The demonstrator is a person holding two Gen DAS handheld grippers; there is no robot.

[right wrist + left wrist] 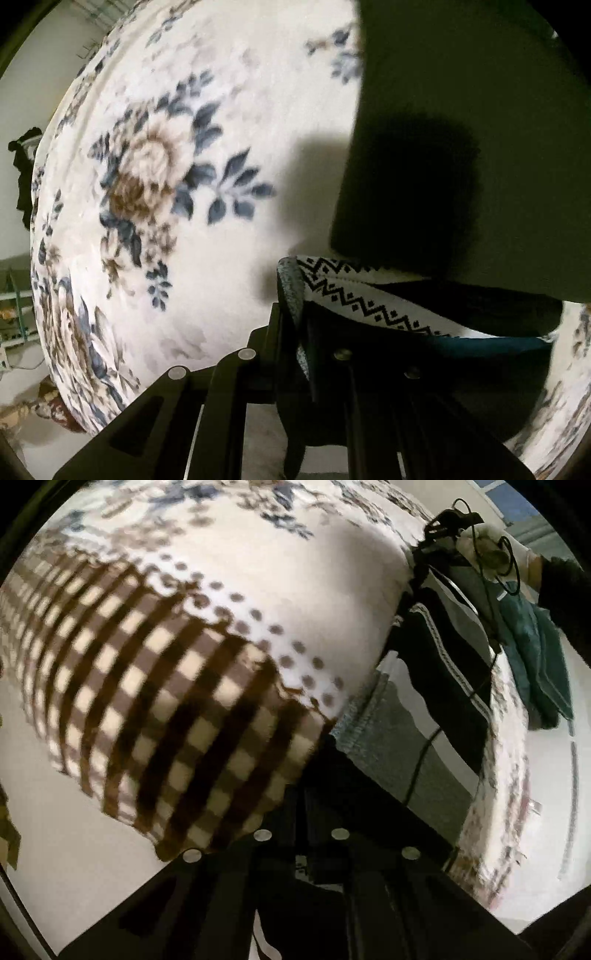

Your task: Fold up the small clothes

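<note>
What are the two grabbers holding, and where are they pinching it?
The right gripper pinches the zigzag-patterned waistband of the small dark garment. The left gripper is shut at a grey stitched edge.

No writing, label, brand, number or sign can be read anywhere in either view.

My left claw (pixel 325 760) is closed at the lower centre, its tips at a grey garment's (pixel 391 731) edge on the blanket (pixel 258 572); a teal cloth (pixel 535 657) lies upper right.
</note>
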